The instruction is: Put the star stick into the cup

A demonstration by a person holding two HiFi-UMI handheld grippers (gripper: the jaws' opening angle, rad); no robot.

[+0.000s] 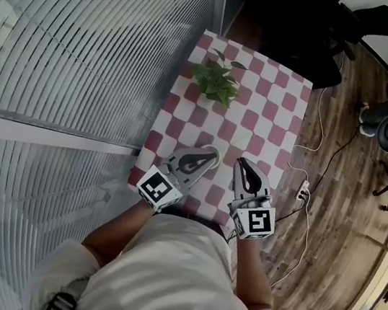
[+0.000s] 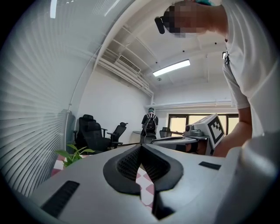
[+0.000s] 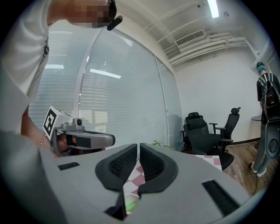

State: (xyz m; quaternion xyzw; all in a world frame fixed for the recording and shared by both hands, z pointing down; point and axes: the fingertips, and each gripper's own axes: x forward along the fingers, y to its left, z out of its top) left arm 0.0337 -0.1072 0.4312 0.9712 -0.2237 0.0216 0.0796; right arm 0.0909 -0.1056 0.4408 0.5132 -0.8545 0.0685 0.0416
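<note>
**Head view.** A person stands at the near edge of a checked table [image 1: 272, 119] with a gripper in each hand. The two are side by side above the cloth, pointing away from the body. The left gripper [image 1: 211, 161] has its jaw tips pressed together. The right gripper [image 1: 240, 165] is almost closed. Neither carries anything. The cup [image 1: 213, 151] shows only as a pale rim just past the left gripper's tip, which covers most of it. A plant [image 1: 217, 80] stands well beyond, toward the far end. No star stick lies on the cloth in sight.

**Left gripper view.** The jaws touch at the tips, and only checked cloth shows through the gap behind them. The plant is at left and the right gripper at right, with a second person far off among office chairs. The cup does not appear here (probably too low for this camera).

**Right gripper view.** The pads nearly meet, leaving a thin slit with nothing in it. Only this view looks into the cup [image 3: 131, 202], which stands upright and white-rimmed, directly below the jaws, with a green glint inside. Whether that glint is the star stick cannot be told, and no long axis can be read.

Both grippers are empty and no stick is on the table, so it is probably already in the cup. The right gripper is over the cup's mouth and the left is just beside it, so any further move would be straight down from the right.
</note>
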